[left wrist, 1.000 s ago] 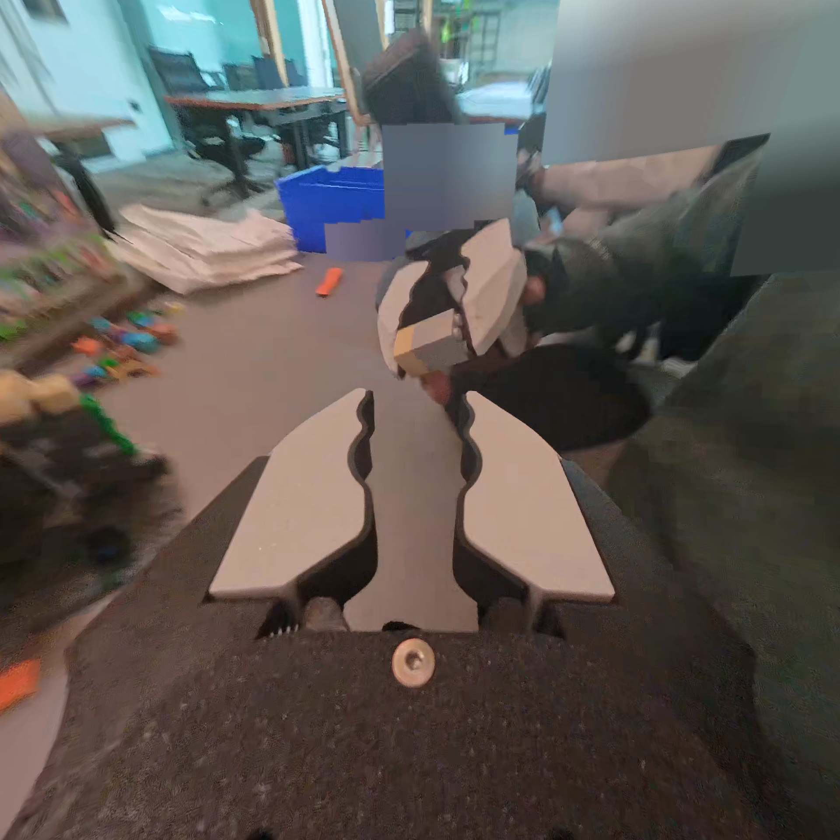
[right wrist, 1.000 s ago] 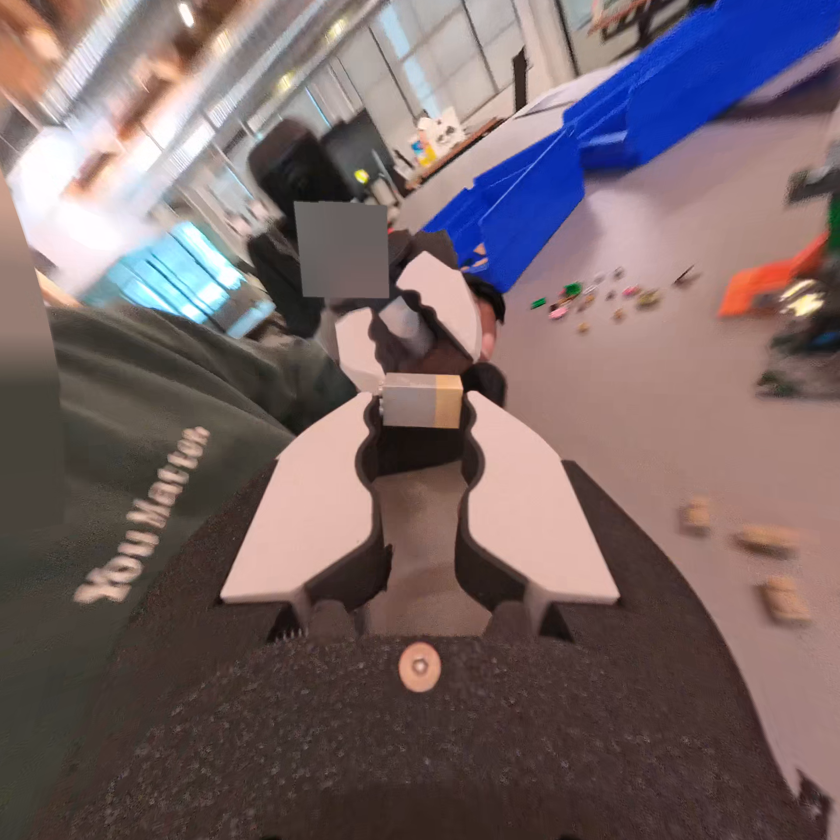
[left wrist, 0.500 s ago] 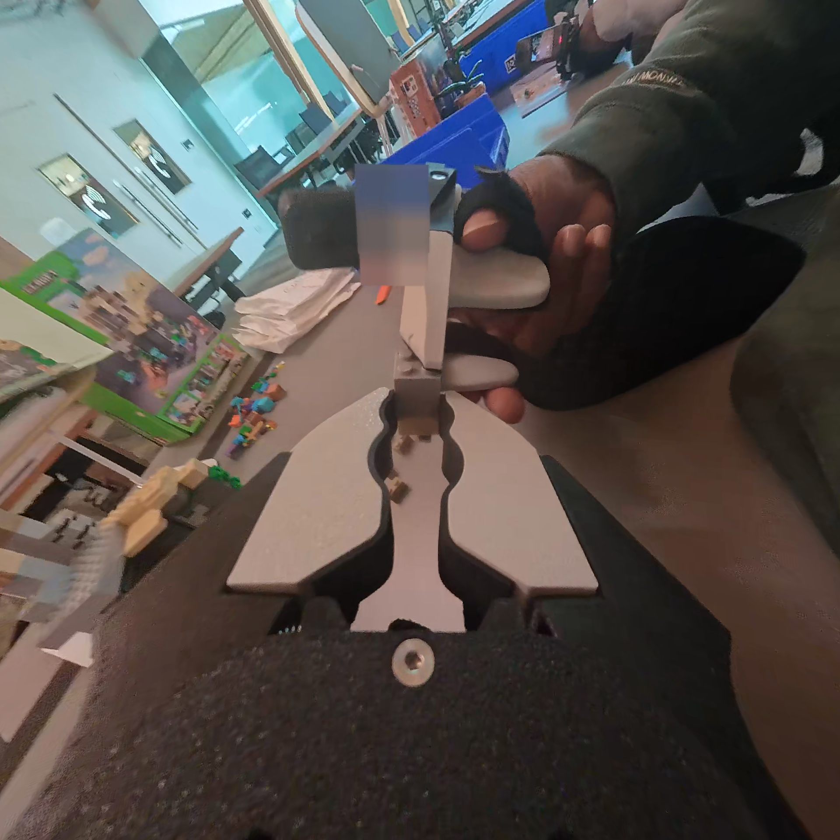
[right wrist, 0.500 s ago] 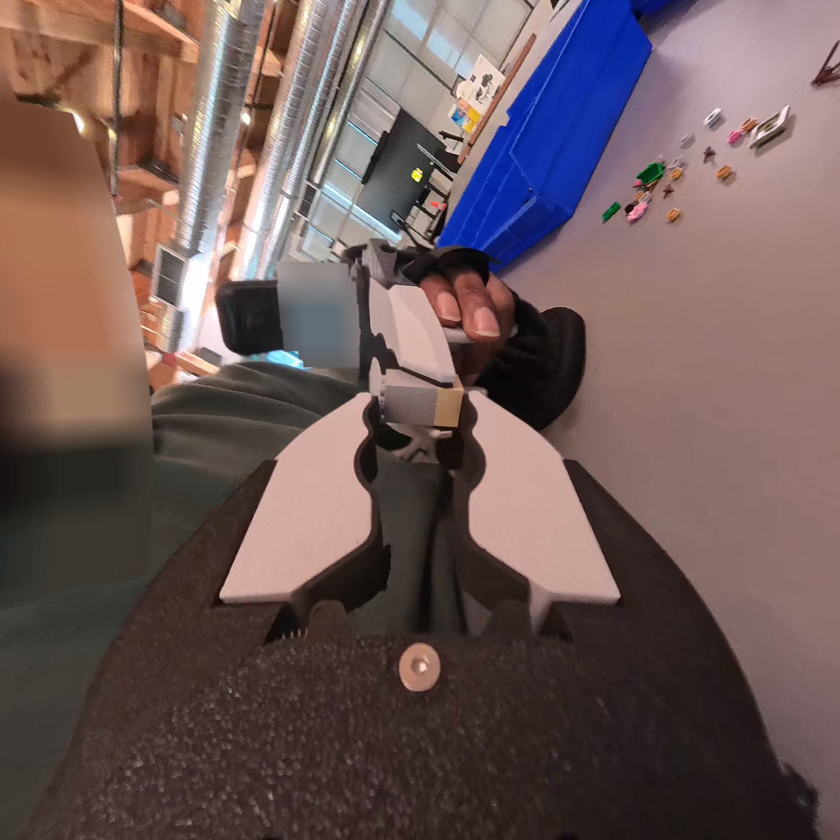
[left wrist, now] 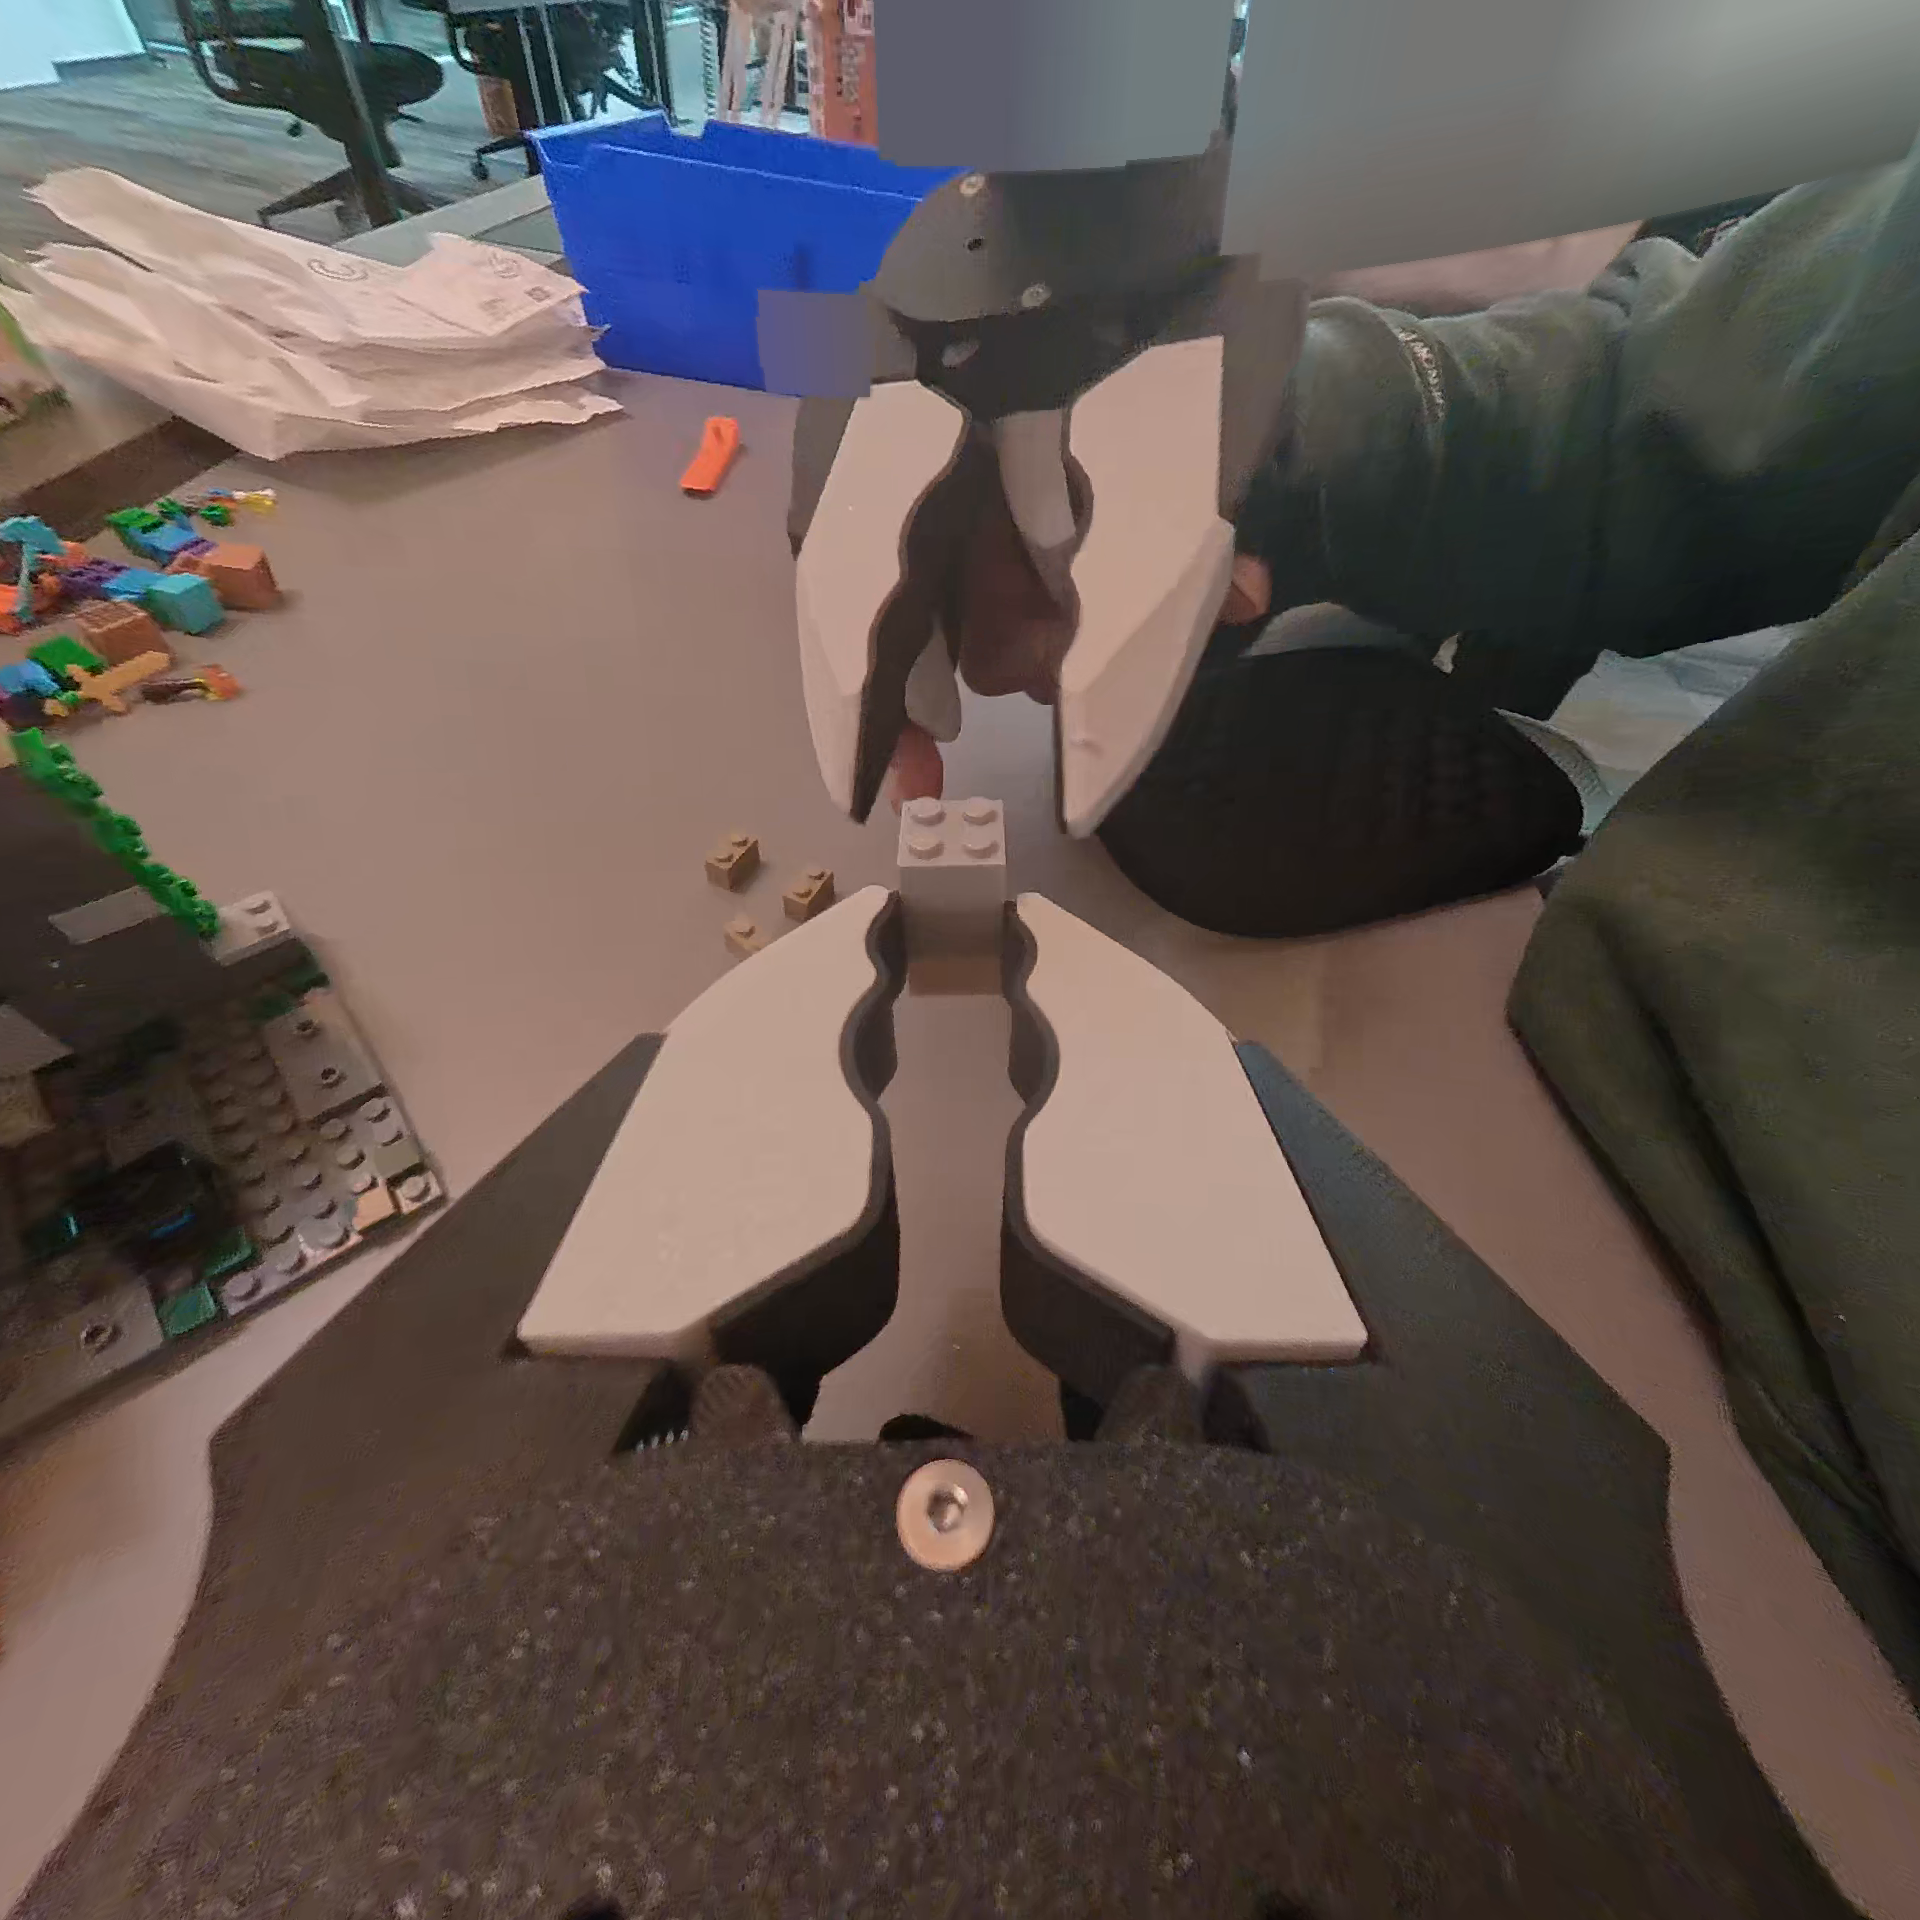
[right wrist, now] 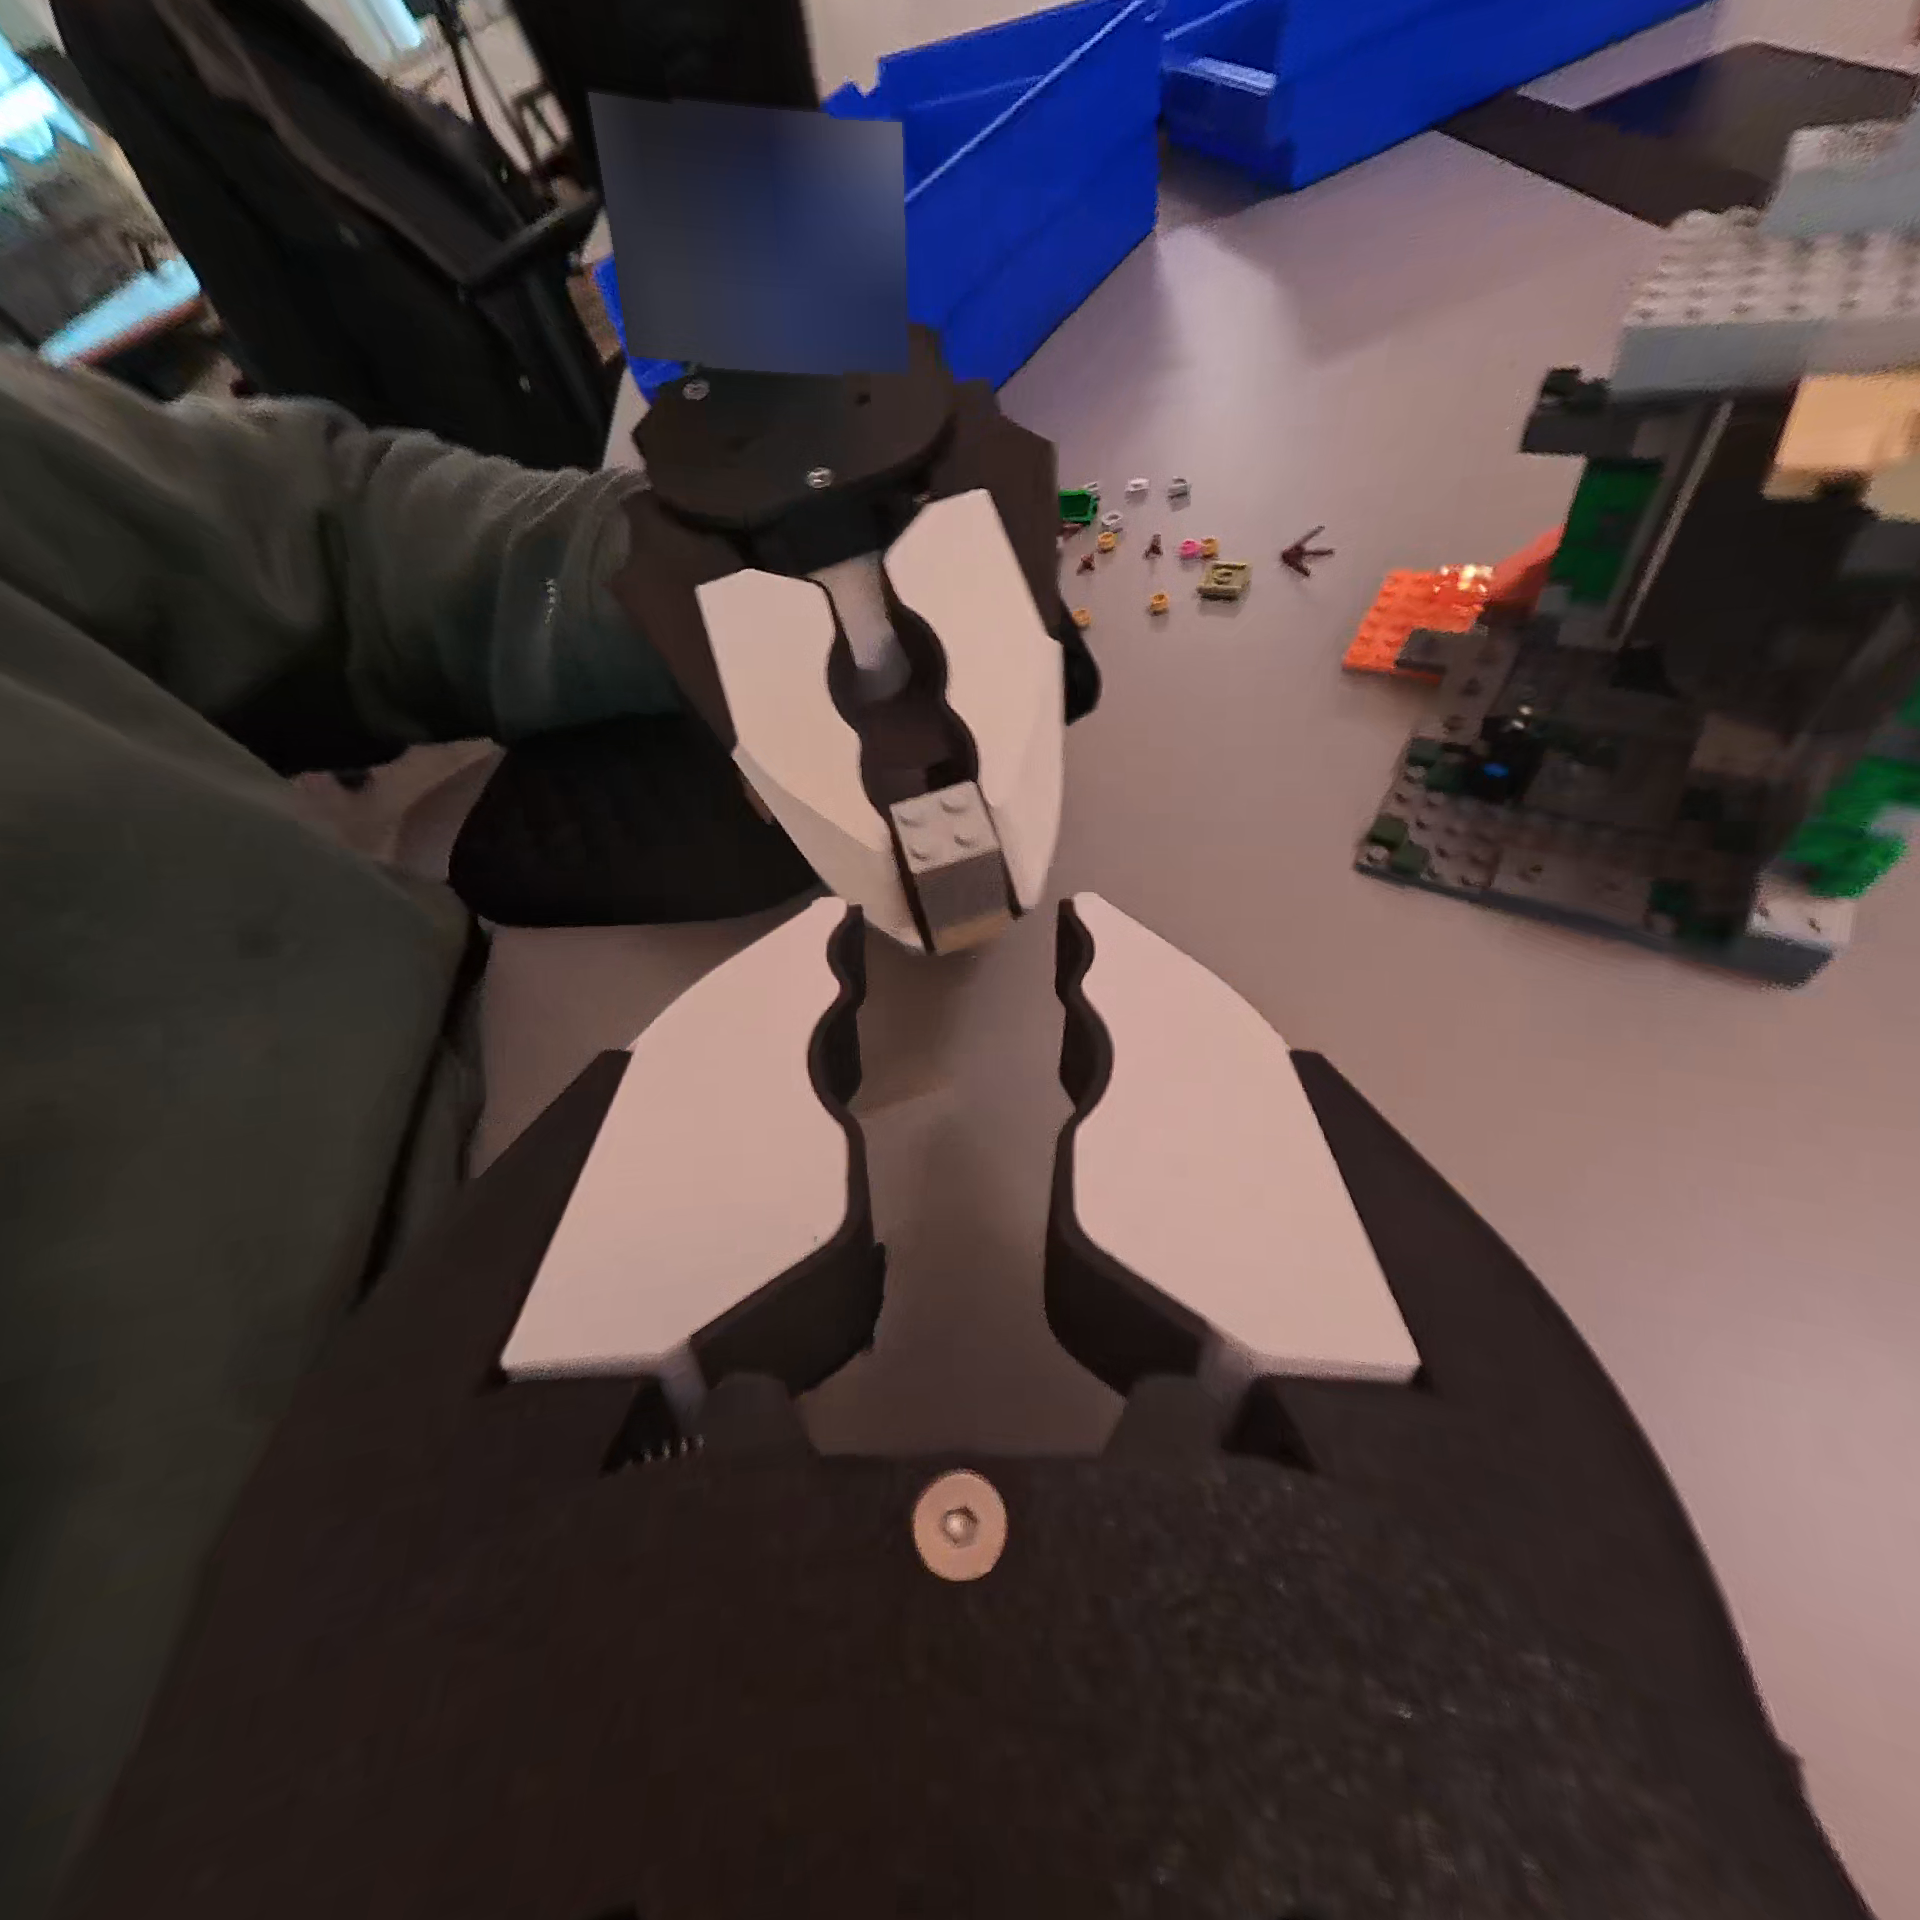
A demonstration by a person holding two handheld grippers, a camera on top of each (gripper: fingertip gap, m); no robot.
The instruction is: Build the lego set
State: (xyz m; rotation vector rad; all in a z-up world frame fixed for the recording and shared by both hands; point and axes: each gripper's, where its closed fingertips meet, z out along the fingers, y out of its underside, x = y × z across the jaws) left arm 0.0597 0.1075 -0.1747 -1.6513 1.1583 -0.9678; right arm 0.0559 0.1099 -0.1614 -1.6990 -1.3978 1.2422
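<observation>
While the left tongs (left wrist: 951, 914) stayed clamped on the grey brick stack (left wrist: 951, 883) above the bench (left wrist: 499, 665) | stack's long axis ran toward 12 o'clock, studs up | right tongs (right wrist: 956, 935) gaped empty, facing it, stack just beyond their tips.

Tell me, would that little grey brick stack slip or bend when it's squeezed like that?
Probably neither. The grey brick stack looks like hard plastic with flat sides, so the left hand-held gripper pinches it squarely. It seems light, since only the fingertips hold it. A twist might snap the tan bottom piece off, as the stack is only pressed together.
</observation>
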